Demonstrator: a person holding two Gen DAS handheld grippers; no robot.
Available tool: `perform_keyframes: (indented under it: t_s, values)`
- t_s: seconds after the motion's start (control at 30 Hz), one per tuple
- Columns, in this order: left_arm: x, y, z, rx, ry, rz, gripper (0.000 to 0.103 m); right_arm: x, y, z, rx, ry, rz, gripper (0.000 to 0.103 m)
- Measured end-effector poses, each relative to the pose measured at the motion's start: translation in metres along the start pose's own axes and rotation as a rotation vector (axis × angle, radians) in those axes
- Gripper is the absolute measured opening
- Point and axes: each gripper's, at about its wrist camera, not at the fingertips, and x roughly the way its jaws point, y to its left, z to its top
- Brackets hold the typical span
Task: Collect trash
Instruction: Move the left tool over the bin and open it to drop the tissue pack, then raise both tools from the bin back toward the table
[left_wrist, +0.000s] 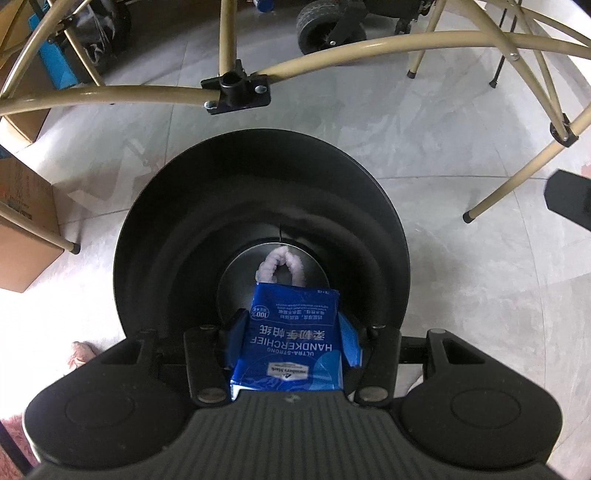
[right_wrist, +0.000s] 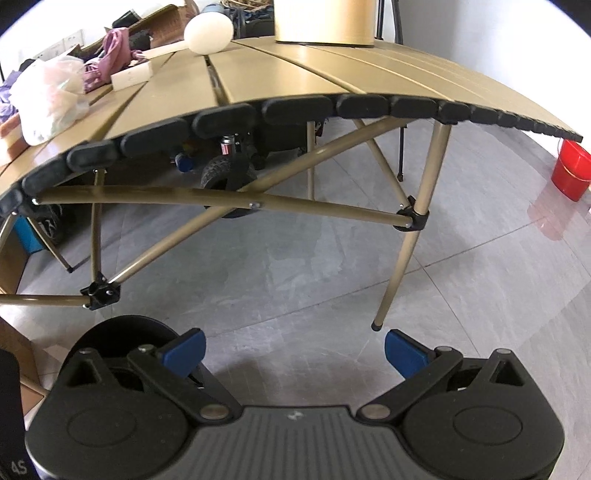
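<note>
My left gripper (left_wrist: 293, 338) is shut on a blue handkerchief tissue pack (left_wrist: 291, 339) and holds it over the open mouth of a round black trash bin (left_wrist: 184, 221) on the floor. A pale pink fuzzy loop (left_wrist: 280, 267) lies at the bottom of the bin. My right gripper (right_wrist: 295, 349) is open and empty, above the floor in front of the tan folding table (right_wrist: 295, 74). The black bin (right_wrist: 110, 332) shows at the lower left of the right wrist view, partly hidden behind the gripper.
Tan table legs and crossbars (left_wrist: 110, 92) run above and around the bin. Cardboard boxes (left_wrist: 26, 236) stand at the left. On the table are a plastic bag (right_wrist: 48, 96), purple cloth (right_wrist: 110, 55), a white ball (right_wrist: 208, 33) and a tan cylinder (right_wrist: 325, 22). A red bucket (right_wrist: 570, 170) stands at right.
</note>
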Motion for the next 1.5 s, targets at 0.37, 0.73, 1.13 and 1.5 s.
perform_keyframes:
  t_s: [0.37,0.73,1.13,1.5]
  values:
    - [-0.004,0.006,0.004,-0.053,0.004,-0.010,0.101,-0.002,0.003,-0.001,-0.013,-0.003,0.005,0.103]
    - [-0.008,0.007,0.004,-0.059,-0.003,-0.016,0.103,-0.001,0.005,-0.001,-0.014,-0.003,0.005,0.103]
    - [-0.011,0.010,0.005,-0.062,-0.014,-0.014,0.103,-0.001,0.006,-0.001,-0.015,-0.003,0.004,0.103]
    - [-0.038,0.025,0.001,-0.037,-0.100,-0.027,0.103,-0.013,0.011,-0.002,-0.024,-0.031,0.029,0.103]
